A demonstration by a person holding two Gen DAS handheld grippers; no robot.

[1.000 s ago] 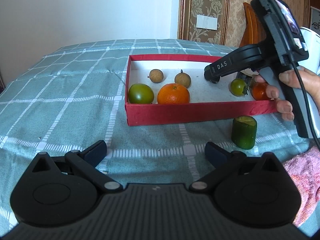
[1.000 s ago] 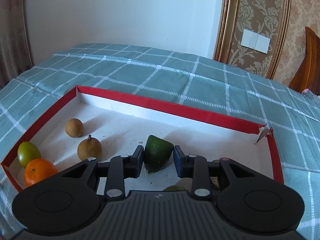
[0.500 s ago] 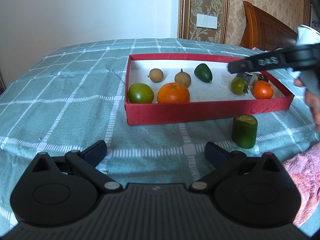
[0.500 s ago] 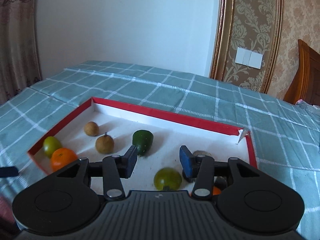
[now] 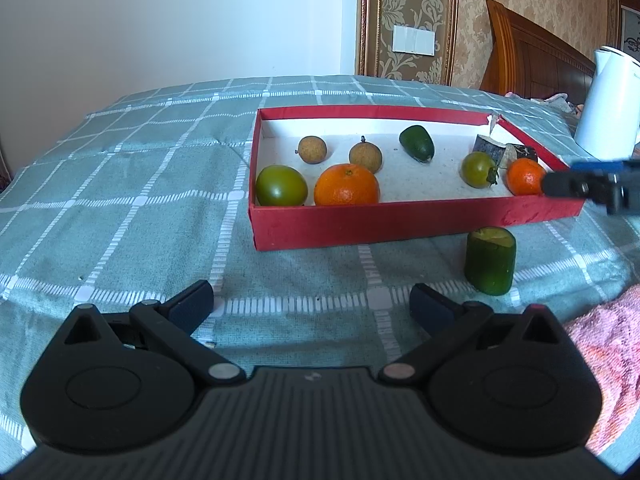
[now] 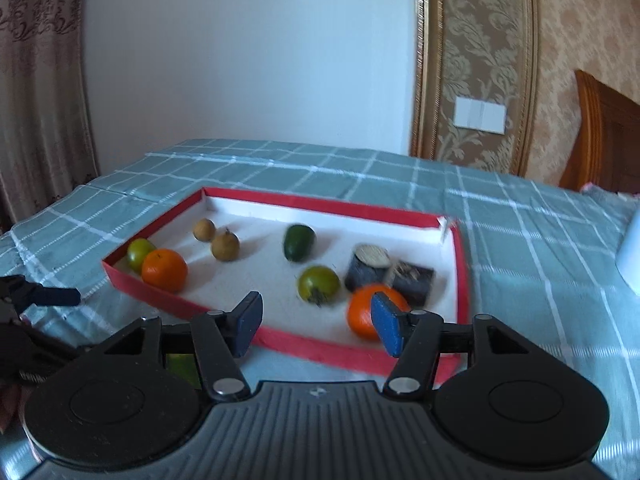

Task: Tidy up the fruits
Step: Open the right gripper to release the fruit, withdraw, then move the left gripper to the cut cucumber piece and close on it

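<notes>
A red box (image 5: pixel 400 222) with a white floor holds two oranges, two green tomatoes, two brown longans and a dark green fruit (image 6: pixel 298 242), which lies free near the back wall (image 5: pixel 417 143). A cut green cylinder piece (image 5: pixel 490 260) stands on the cloth in front of the box. My right gripper (image 6: pixel 317 328) hovers over the box's near rim (image 6: pixel 320 350); its jaws are opening, with nothing between them. Its tip (image 5: pixel 580 186) shows at the right edge in the left wrist view. My left gripper (image 5: pixel 310 306) is open and empty above the cloth, short of the box.
A white kettle (image 5: pixel 608 104) stands at the far right beyond the box. A pink towel (image 5: pixel 608 344) lies at the near right. Two dark blocks (image 6: pixel 390 272) sit in the box's right end. The teal checked cloth (image 5: pixel 120 208) covers the surface.
The right gripper let go of the dark green fruit, which now lies in the box, then opened and drew back out over the near rim. The left gripper stayed put.
</notes>
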